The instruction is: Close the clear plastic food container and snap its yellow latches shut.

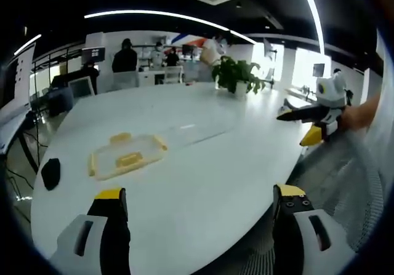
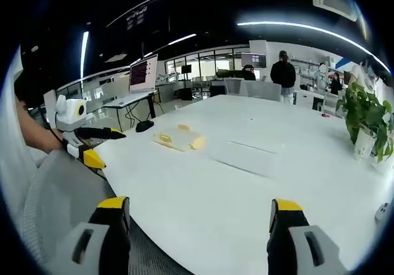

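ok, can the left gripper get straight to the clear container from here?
Probably yes. The left gripper has its jaws wide open, and only bare white table lies between it and the clear container. The right gripper sits off to the side, out of the path.

My left gripper (image 1: 200, 196) has black jaws capped with yellow tips, set on pale grey housings with dark slots. My right gripper (image 2: 200, 208) looks identical: black jaws, yellow tips, grey bodies. From the side, each carries a white body.
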The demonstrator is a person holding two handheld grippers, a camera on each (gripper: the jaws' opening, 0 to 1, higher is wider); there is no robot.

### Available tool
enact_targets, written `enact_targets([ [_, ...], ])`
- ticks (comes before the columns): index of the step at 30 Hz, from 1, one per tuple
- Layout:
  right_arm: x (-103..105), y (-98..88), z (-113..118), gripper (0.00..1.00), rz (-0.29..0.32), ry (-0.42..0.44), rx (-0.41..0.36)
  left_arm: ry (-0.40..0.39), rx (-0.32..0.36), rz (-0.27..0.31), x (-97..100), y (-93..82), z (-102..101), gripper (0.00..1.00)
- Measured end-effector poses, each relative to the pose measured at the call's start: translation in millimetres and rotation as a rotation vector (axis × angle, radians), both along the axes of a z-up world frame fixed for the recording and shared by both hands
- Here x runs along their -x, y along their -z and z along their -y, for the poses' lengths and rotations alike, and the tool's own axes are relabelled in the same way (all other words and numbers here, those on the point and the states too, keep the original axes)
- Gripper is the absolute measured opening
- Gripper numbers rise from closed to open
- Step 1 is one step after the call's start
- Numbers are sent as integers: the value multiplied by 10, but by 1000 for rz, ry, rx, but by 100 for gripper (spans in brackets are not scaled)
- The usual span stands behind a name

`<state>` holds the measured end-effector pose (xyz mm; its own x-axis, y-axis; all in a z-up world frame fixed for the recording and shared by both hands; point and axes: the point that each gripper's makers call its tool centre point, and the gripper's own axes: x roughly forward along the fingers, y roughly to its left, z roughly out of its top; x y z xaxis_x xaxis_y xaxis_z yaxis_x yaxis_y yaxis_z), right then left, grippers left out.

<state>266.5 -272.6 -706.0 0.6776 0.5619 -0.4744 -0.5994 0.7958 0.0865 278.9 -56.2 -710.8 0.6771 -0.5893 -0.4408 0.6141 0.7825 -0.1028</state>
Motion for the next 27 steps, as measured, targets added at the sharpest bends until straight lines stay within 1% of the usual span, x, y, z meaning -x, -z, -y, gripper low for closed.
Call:
enact_targets([
  [16,-18,-29,2,95,14,6,-7,-1,-4,-2,-10,7,-9,96],
  [21,-12,-20,1,94,14,2,-1,-3,-7,-1,-12,11,-14,96],
  [27,15,12,13,94,7,5,12,6,-11,-13,30,42,1,95],
])
